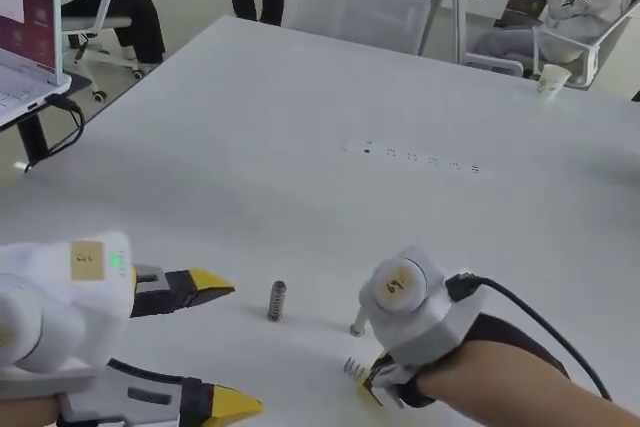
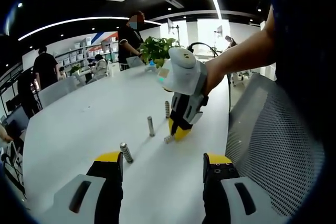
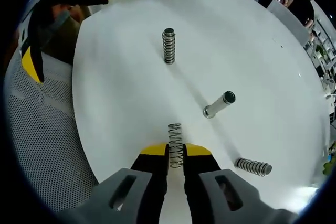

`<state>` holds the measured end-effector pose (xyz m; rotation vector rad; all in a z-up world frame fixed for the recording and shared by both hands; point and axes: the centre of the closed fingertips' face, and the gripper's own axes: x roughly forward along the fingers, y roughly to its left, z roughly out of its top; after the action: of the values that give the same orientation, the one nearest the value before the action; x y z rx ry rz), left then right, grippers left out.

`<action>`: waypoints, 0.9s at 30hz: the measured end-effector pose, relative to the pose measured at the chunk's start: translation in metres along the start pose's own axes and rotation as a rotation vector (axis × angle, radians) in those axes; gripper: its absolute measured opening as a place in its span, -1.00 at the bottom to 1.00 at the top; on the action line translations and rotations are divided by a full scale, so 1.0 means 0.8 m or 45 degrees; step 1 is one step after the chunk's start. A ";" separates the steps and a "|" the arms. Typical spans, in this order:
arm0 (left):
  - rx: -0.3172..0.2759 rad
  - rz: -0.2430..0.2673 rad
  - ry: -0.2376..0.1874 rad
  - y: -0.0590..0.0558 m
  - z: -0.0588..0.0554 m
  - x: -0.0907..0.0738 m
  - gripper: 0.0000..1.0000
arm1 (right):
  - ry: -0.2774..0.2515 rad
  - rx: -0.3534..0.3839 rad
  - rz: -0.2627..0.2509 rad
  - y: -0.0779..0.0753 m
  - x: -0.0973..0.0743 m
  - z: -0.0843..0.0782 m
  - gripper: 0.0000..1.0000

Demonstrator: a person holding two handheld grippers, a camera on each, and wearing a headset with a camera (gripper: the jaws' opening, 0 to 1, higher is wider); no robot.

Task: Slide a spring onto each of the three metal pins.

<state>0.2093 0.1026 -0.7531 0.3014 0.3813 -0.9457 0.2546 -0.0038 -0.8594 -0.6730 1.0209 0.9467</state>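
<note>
Two grippers (image 1: 246,347) (image 1: 372,385), each sticker (image 1: 86,260) illegible.

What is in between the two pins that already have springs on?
A bare pin with no spring on it. In the right gripper view it stands between one sprung pin and the other sprung pin.

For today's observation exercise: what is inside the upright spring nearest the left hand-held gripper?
A metal pin sits inside the spring; its dark round top shows at the upper end. The coils cover its shaft.

Shiny metal spring (image 3: 175,144), smooth matt table (image 3: 121,108)
</note>
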 end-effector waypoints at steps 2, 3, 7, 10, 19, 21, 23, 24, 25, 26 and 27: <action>-0.001 -0.005 -0.002 -0.001 0.000 0.001 0.14 | -0.026 -0.007 0.018 0.002 -0.004 0.005 -0.84; -0.004 -0.012 -0.002 -0.002 0.001 0.002 0.13 | -0.048 0.005 0.037 0.006 -0.008 0.009 -0.84; -0.015 -0.034 -0.016 -0.002 0.004 0.004 0.07 | -0.087 -0.048 0.099 0.018 -0.024 0.020 -0.84; -0.036 -0.056 -0.042 -0.002 0.008 0.006 -0.05 | -0.124 -0.054 0.166 0.029 -0.036 0.028 -0.84; -0.065 -0.191 -0.043 -0.024 0.019 0.021 -0.21 | -0.202 -0.247 0.268 0.054 -0.073 0.047 -0.84; -0.051 -0.204 -0.049 -0.027 0.024 0.025 -0.23 | -0.193 -0.282 0.291 0.060 -0.078 0.048 -0.84; -0.049 -0.231 -0.060 -0.031 0.030 0.027 -0.29 | -0.201 -0.319 0.303 0.064 -0.083 0.051 -0.84; -0.049 -0.238 -0.063 -0.032 0.032 0.029 -0.31 | -0.203 -0.328 0.309 0.065 -0.085 0.053 -0.84; -0.045 -0.249 -0.068 -0.034 0.034 0.031 -0.32 | -0.208 -0.340 0.310 0.067 -0.088 0.055 -0.84; -0.039 -0.256 -0.069 -0.036 0.035 0.032 -0.35 | -0.211 -0.349 0.316 0.068 -0.090 0.057 -0.84; -0.035 -0.262 -0.071 -0.037 0.037 0.034 -0.36 | -0.214 -0.360 0.322 0.071 -0.092 0.059 -0.84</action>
<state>0.2049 0.0546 -0.7415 0.2132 0.3789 -1.1472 0.2073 0.0363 -0.7754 -0.6929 0.8424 1.3636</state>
